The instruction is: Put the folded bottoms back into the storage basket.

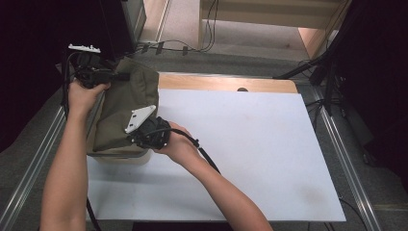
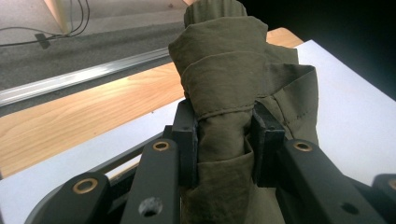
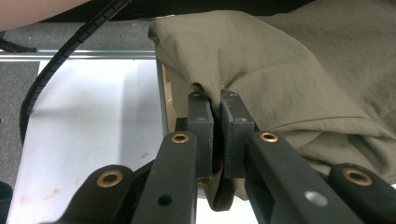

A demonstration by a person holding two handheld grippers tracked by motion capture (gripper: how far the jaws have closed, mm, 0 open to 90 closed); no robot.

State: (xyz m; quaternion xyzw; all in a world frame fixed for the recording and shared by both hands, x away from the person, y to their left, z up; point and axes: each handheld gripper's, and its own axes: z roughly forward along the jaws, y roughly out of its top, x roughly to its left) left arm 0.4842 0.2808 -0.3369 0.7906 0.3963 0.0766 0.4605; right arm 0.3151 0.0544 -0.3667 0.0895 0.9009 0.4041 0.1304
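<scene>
An olive-green cloth (image 1: 126, 108) is draped over a box at the table's left edge. My left gripper (image 1: 122, 76) holds its far edge, shut on a thick bunched fold of the olive-green cloth (image 2: 224, 93) that fills the space between the jaws. My right gripper (image 1: 137, 137) is at the near edge, shut on a thin fold of the olive-green cloth (image 3: 280, 70), with the pads nearly touching. A grey three-cornered plate (image 1: 139, 118) tops the right gripper.
A white sheet (image 1: 240, 149) covers most of the wooden table (image 1: 226, 83). The pale box (image 1: 120, 158) under the cloth sits at the sheet's left side. Metal rails (image 1: 346, 159) run along both table sides. Cables (image 1: 183, 45) lie on the floor beyond.
</scene>
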